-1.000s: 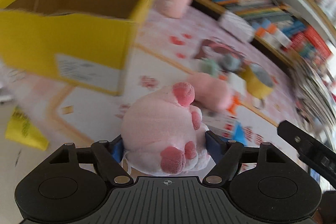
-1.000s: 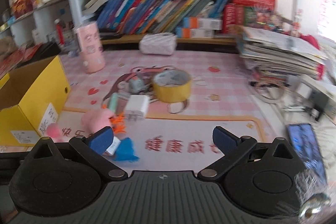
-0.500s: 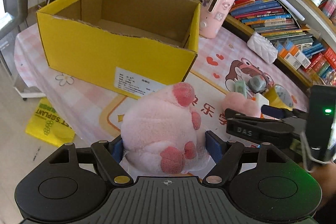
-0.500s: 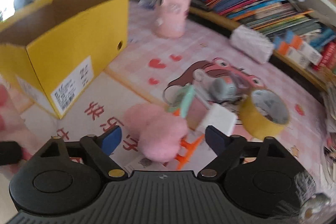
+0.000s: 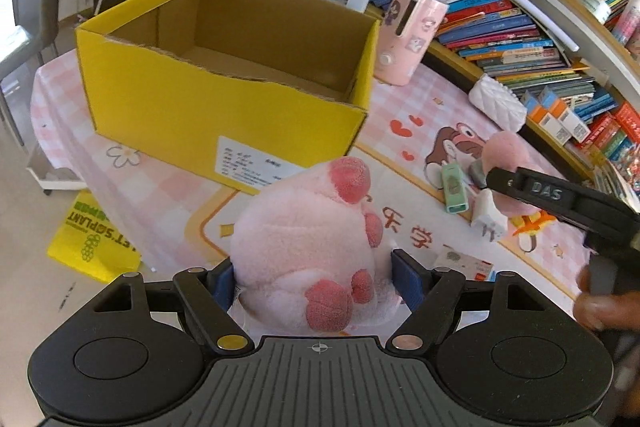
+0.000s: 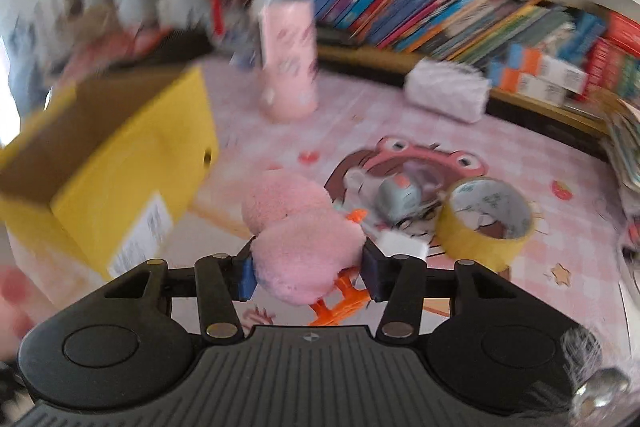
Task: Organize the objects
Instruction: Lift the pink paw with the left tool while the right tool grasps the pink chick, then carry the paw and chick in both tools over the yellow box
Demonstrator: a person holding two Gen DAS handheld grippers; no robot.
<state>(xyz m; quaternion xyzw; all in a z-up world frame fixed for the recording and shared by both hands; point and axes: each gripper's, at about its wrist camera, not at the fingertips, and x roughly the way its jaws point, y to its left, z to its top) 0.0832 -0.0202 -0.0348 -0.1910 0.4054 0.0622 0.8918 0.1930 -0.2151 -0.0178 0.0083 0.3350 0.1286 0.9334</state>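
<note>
- Left wrist view: the left gripper (image 5: 316, 277) pinches a plush paw (image 5: 304, 247) at lower centre, its blue pads sunk into the fluff. Soft and light by the look of it – a grip around the thick middle should hold. The yellow box (image 5: 224, 107) stands open at upper left.
- Right wrist view: the right gripper (image 6: 308, 273) has just been closing, and its pads now press a pink pom-pom toy (image 6: 306, 255) at centre. It looks squashy, with thin orange legs below – best taken by the ball. A tape roll (image 6: 486, 225) lies to the right.
</note>
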